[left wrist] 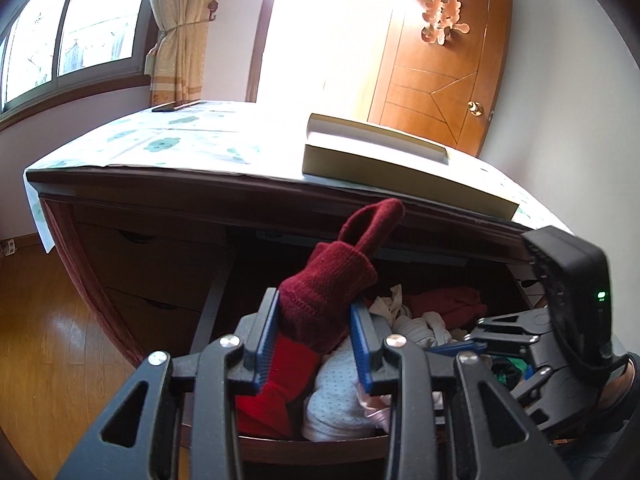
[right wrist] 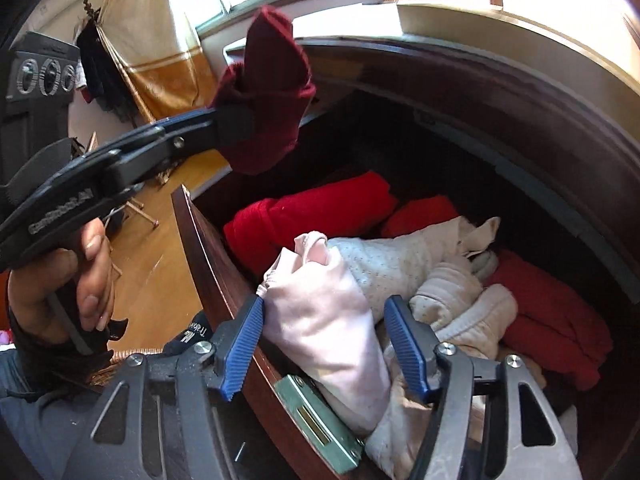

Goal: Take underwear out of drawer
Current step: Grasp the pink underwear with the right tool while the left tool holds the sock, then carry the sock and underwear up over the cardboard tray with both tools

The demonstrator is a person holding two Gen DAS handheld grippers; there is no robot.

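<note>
My right claw (right wrist: pixel 324 344) straddles the pink underwear (right wrist: pixel 332 320) at the drawer (right wrist: pixel 208 248) front edge, pads apart and only the left one touching, while my left claw (left wrist: pixel 316 336) clamps a maroon garment (left wrist: pixel 332 280) held clear above the heap, under the desk (left wrist: pixel 240 184) edge beyond.

Clothes-filled drawer (right wrist: pixel 208 240) under desk (left wrist: pixel 240 184)
</note>
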